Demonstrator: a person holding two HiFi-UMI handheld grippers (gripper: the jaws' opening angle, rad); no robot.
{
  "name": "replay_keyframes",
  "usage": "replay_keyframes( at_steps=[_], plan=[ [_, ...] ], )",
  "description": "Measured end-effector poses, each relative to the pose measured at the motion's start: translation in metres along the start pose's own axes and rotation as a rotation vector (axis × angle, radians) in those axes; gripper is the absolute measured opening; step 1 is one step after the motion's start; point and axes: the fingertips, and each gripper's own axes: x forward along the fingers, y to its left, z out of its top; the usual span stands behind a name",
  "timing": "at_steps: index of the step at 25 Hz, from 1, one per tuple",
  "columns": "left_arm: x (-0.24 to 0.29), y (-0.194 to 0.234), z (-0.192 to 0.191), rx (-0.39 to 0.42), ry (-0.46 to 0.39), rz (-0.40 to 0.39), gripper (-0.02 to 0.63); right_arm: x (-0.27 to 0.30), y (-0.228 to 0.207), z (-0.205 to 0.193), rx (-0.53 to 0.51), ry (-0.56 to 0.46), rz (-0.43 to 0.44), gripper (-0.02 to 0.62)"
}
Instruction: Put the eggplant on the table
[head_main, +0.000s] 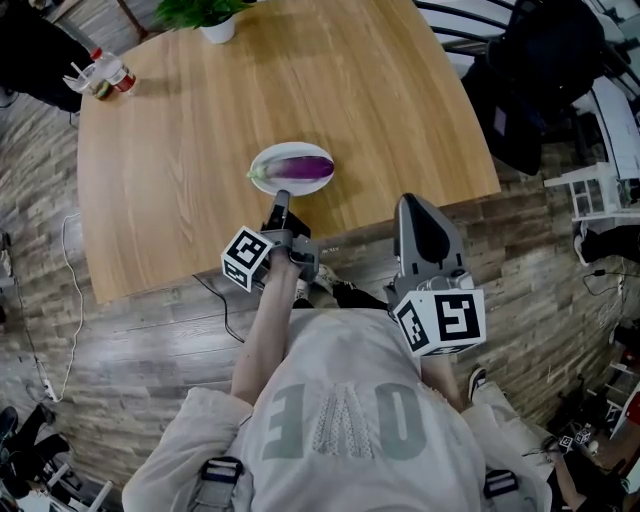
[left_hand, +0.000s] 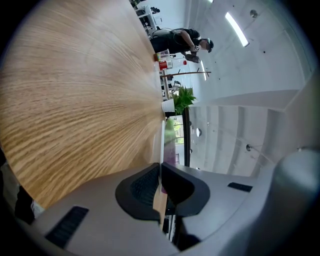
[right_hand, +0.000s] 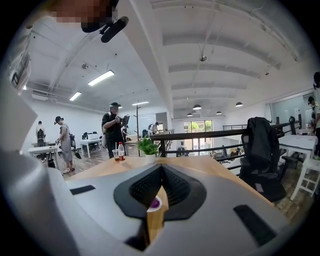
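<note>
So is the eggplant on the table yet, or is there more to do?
Nearly. The eggplant lies on a white plate that seems to rest on the table. In hand: the left gripper, shut, sits at the plate's near rim; whether it pinches the rim I can't tell. The right gripper is shut, holding nothing. Left: probably pulling away, or perhaps moving the eggplant off the plate.

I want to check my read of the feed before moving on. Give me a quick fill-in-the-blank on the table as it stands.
1. The eggplant lies on a white ____, not yet on the bare table.
2. The ____ gripper has its tips at the near rim of that dish.
3. A leafy ____ in a white pot stands at the table's far edge.

Missing words: plate; left; plant
</note>
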Motion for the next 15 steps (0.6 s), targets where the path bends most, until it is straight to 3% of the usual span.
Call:
replay_keyframes(
  at_steps=[15],
  plan=[
    [0.002, 0.02, 0.0, -0.015, -0.016, 0.044, 0.02, -0.012, -0.007, -0.007, -0.01, 0.005, -0.033, 0.018]
  ],
)
